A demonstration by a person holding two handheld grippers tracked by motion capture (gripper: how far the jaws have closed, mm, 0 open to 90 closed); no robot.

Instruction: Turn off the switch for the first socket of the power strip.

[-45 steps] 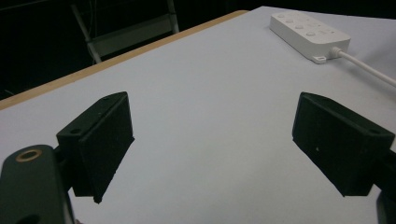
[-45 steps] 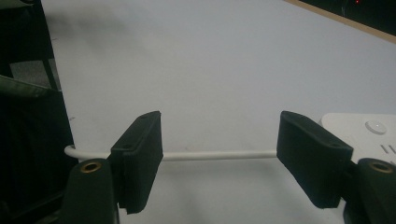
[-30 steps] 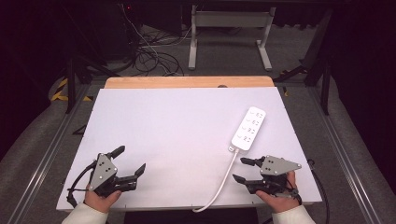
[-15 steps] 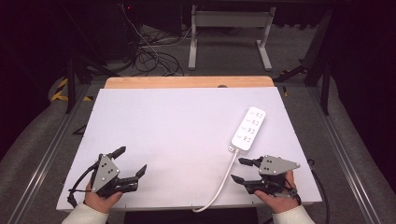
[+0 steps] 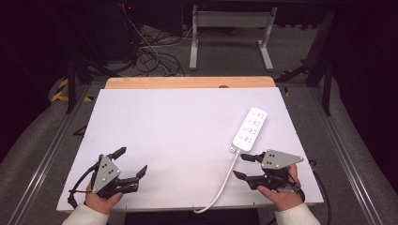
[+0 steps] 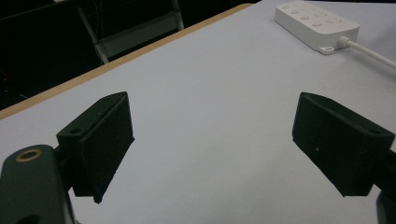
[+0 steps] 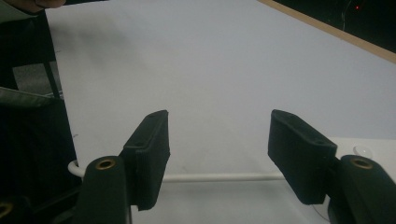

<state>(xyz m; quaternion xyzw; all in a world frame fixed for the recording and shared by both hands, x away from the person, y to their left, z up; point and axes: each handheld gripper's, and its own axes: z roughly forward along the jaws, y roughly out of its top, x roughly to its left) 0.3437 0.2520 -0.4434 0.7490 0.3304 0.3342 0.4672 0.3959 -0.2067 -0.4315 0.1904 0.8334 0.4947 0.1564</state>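
White plastic power strip (image 5: 249, 130) sits on the right side of the flat white table (image 5: 178, 136), its white cord (image 5: 221, 187) trailing off the near edge. Left gripper (image 5: 130, 162) and right gripper (image 5: 243, 166) both gape wide, holding nothing.

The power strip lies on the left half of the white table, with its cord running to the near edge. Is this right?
Not quite. The high view shows the power strip on the right half of the white table, near the right tongs. Its cord does run to the near edge.

High view looks down; gripper views skim the shared table (image 5: 178, 126).
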